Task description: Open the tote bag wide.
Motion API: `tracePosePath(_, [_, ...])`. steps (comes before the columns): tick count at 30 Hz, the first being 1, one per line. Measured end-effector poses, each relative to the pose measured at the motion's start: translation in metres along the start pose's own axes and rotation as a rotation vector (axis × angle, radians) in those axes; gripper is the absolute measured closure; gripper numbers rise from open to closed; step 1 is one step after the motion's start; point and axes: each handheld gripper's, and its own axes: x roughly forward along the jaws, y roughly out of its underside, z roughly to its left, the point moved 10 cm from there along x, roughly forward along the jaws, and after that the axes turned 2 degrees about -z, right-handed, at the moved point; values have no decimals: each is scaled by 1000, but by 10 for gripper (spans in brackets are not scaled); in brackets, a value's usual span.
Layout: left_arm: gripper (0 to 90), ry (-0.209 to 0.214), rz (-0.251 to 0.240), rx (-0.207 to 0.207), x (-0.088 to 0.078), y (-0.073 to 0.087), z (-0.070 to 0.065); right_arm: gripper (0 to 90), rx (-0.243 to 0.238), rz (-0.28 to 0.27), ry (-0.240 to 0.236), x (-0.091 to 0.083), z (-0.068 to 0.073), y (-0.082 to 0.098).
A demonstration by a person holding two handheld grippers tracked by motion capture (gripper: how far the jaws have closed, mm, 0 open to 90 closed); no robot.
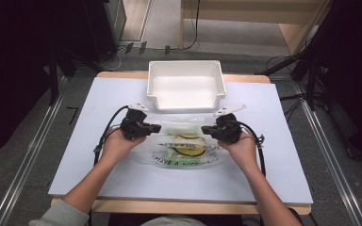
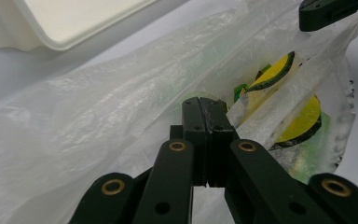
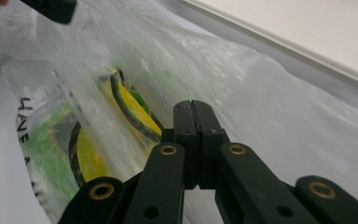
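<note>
A clear plastic bag (image 1: 188, 151) with a yellow smiley print and black lettering lies in the middle of the table. My left gripper (image 1: 158, 127) holds its upper left edge and my right gripper (image 1: 203, 128) its upper right edge, the two pointing at each other. In the left gripper view the jaws (image 2: 204, 105) are pressed together with a strip of the bag (image 2: 98, 116) pinched at their tips. The right gripper view shows the same, jaws (image 3: 192, 107) shut against the film of the bag (image 3: 270, 93). Green and yellow contents show through the plastic.
A white plastic bin (image 1: 184, 104) stands empty just behind the bag, at the table's far edge, and appears close by as the bin (image 2: 51, 18) and the bin (image 3: 307, 32). The pale table top (image 1: 99, 160) has bare room left, right and in front.
</note>
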Motion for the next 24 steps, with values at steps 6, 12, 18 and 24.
tracePosePath(6, [900, -15, 17, -9, 12, 14, 2, 900, -4, 23, -37, 22, 12, 0])
tracePosePath(12, [894, -13, 33, -1, 16, 26, -1, 900, -12, 29, -76, 32, 25, 0])
tracePosePath(18, [891, -5, 28, 0, 15, 28, -4, 900, -47, 57, -85, 45, 39, 2])
tracePosePath(24, [887, 13, 39, 10, 15, 35, -12, 900, -35, 58, -56, 56, 31, -1])
